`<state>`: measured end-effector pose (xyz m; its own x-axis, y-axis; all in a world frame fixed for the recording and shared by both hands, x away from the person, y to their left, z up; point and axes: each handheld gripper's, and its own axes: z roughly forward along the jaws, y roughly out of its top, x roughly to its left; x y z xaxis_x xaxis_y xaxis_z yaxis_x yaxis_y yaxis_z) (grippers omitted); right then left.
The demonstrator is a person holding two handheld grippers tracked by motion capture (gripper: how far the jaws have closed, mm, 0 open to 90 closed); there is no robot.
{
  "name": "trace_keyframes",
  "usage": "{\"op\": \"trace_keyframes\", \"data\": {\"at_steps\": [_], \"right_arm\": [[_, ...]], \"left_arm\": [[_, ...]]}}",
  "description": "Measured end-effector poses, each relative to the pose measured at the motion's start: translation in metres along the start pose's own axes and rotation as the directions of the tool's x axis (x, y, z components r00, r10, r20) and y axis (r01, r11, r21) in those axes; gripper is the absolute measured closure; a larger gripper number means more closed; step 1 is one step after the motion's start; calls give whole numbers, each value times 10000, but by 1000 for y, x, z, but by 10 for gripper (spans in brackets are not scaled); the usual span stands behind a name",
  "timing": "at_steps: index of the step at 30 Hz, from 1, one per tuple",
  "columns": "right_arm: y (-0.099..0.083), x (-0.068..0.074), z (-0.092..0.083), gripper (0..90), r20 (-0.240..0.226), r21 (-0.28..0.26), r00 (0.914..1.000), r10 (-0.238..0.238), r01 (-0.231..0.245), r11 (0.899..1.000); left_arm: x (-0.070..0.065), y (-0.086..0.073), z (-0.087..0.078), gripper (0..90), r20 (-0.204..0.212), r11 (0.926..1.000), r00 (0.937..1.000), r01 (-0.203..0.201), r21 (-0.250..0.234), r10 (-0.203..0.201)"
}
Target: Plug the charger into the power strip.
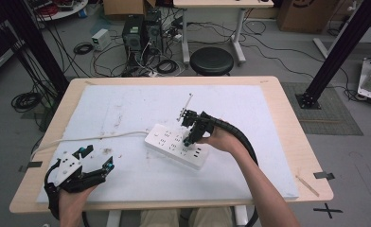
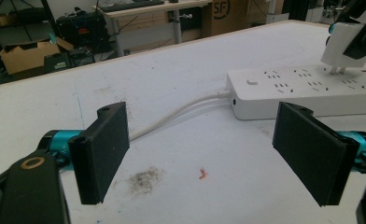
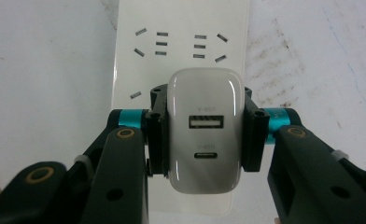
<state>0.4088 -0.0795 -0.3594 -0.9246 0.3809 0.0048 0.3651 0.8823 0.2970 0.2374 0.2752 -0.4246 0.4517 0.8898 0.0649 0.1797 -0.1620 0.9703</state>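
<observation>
— So, starting from the left: where does the left gripper (image 1: 94, 158) sit relative to the long white plastic power strip (image 1: 174, 144)?

— Near the front-left corner of the white foam mat (image 1: 127, 109), well apart from the strip's cable end. Its jaws stand wide apart with nothing between them; in the left gripper view (image 2: 204, 154) the two flat black pads (image 2: 104, 149) frame bare mat, a dark smudge (image 2: 144, 179) and a tiny red speck (image 2: 202, 174).

— And the strip's cable?

— A white cord (image 1: 93, 137) leaves the strip's left end and runs off toward the left edge of the light wooden table (image 1: 287, 123). In the left gripper view the cord (image 2: 181, 112) enters the strip (image 2: 302, 91) at its near end, beside a small white button.

— Moving right, then. What is over the strip?

— The right gripper (image 1: 193, 137), held by the person's right hand (image 1: 224, 139), is directly over the strip's right half, tilted down at it. It is clamped on a white rounded-rectangle USB charger plug (image 3: 205, 130), one jaw on each side.

— Is the charger seated?

— In the left gripper view the charger (image 2: 342, 46) is just above the strip's top face, its metal prongs showing at the sockets; whether they have entered I cannot tell. The right gripper view (image 3: 204, 140) shows the charger's back face with two ports, centred over the strip (image 3: 181, 46).

— Anything beyond the strip?

— Behind the table, a round black stool (image 1: 212, 60).
</observation>
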Motion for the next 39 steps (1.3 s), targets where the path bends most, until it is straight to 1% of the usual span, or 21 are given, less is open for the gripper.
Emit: {"op": "trace_keyframes", "data": {"at_steps": [6, 8, 9, 13, 19, 20, 21, 24, 26, 27, 28, 30, 31, 32, 33, 34, 35, 36, 37, 38, 39], "right_arm": [[1, 4, 1, 632, 194, 6, 9997, -126, 126, 9999], [2, 4, 1, 632, 190, -6, 9997, -119, 119, 9999], [2, 3, 2, 632, 114, -21, 9999, -40, 40, 10000], [3, 2, 2, 632, 54, -48, 10000, -41, 42, 10000], [3, 3, 2, 633, 115, -24, 9999, -53, 54, 10000], [2, 5, 3, 633, 272, -70, 9995, -175, 176, 9998], [2, 7, 3, 633, 340, -83, 9993, -136, 139, 9999], [-1, 7, 2, 633, 370, -239, 9992, -124, 133, 9996], [-5, 4, 2, 633, 248, -480, 9997, 51, -39, 9988], [-5, 4, 2, 634, 204, -518, 9997, 140, -130, 9986], [-5, 5, 2, 633, 229, -537, 9995, 218, -205, 9983], [-5, 6, 3, 634, 309, -506, 9992, 259, -244, 9984], [-5, 3, 3, 634, 129, -467, 9955, 939, -932, 9946], [-5, 3, 3, 634, 129, -467, 9955, 939, -932, 9946], [-5, 3, 3, 634, 135, -494, 9957, 911, -904, 9947], [-5, 6, 3, 633, 288, -577, 9984, 489, -472, 9972], [-5, 7, 3, 633, 347, -563, 9987, 364, -344, 9978], [-5, 7, 3, 633, 347, -563, 9987, 364, -344, 9978], [-3, 10, 4, 633, 561, -494, 9984, 16, 11, 9988], [-3, 10, 4, 633, 561, -494, 9984, 16, 11, 9988], [-2, 12, 4, 633, 659, -434, 9978, -97, 126, 9990]], "left_arm": [[-3, 1, 3, 187, 68, 10000, 10000, -28, 5, 28], [-3, 1, 4, 187, 77, 10000, 10000, -33, -16, 33], [-4, 2, 3, 187, 83, 10000, 10000, -46, 5, 46], [-4, 2, 4, 188, 126, 10000, 9999, -74, 6, 74], [-4, 2, 3, 188, 91, 10000, 9999, -82, -7, 83], [-4, 2, 2, 189, 78, 10000, 9999, -66, -8, 66], [-4, 2, 2, 189, 90, 10000, 9999, -63, -12, 63], [-3, 1, 1, 190, 69, 10000, 10000, -63, -19, 63], [-2, 1, 0, 190, 12, 10000, 10000, -54, -20, 54], [-2, 1, 0, 191, -6, 10000, 10000, -33, -25, 33], [-2, 1, -1, 191, -20, 10000, 10000, 14, -35, -14], [-2, 1, 0, 191, -16, 10000, 10000, -28, -43, 28], [-2, 1, 0, 191, -16, 10000, 10000, -51, -39, 51], [-2, 1, 0, 191, -16, 10000, 10000, -51, -39, 51], [-2, 1, 1, 191, 12, 10000, 10000, -38, -18, 38], [-3, 1, 1, 191, -11, 10000, 10000, -13, -39, 13], [-2, 1, 2, 191, -9, 10000, 10000, -67, -14, 67], [-2, 1, 2, 191, -9, 10000, 10000, -67, -14, 67], [-3, 1, 3, 191, 20, 10000, 10000, -56, 12, 56], [-3, 1, 3, 191, 20, 10000, 10000, -69, -8, 69], [-3, 2, 3, 191, 26, 10000, 10000, -79, -6, 79]]}}
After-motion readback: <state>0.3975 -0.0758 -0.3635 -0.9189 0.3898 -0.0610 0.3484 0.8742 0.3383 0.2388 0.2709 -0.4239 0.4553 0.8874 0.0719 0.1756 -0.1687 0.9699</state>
